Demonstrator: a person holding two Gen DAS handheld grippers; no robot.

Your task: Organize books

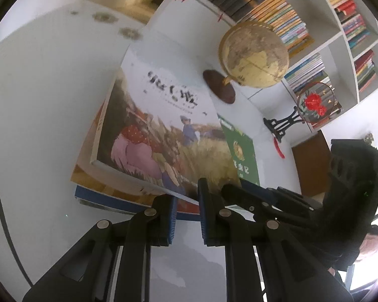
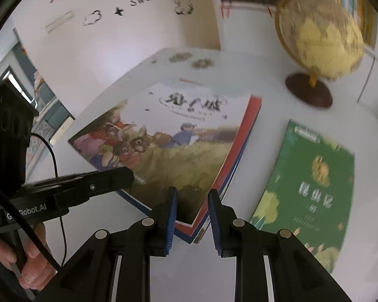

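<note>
I have both grippers over the white table (image 2: 277,95), pointed down at the book stack (image 2: 229,176). The picture book (image 2: 179,138) lies flat on top, its long axis running away from me toward the globe (image 2: 317,35).

The right gripper (image 2: 191,216) sits at the stack's near right corner, jaws nearly pressed together and pinching nothing. The left gripper (image 1: 187,214) is at the near edge, also nearly closed; the cover edge (image 1: 184,197) lies in the narrow gap, and I cannot tell if the pads touch it.

The green book (image 2: 307,191) lies alone, right of the stack and apart from it, nearer my right hand. I judge it the next pick.

Hidden: the stack's lower titles and book count. The right wrist view is blurred, so the green cover text is unreadable.
</note>
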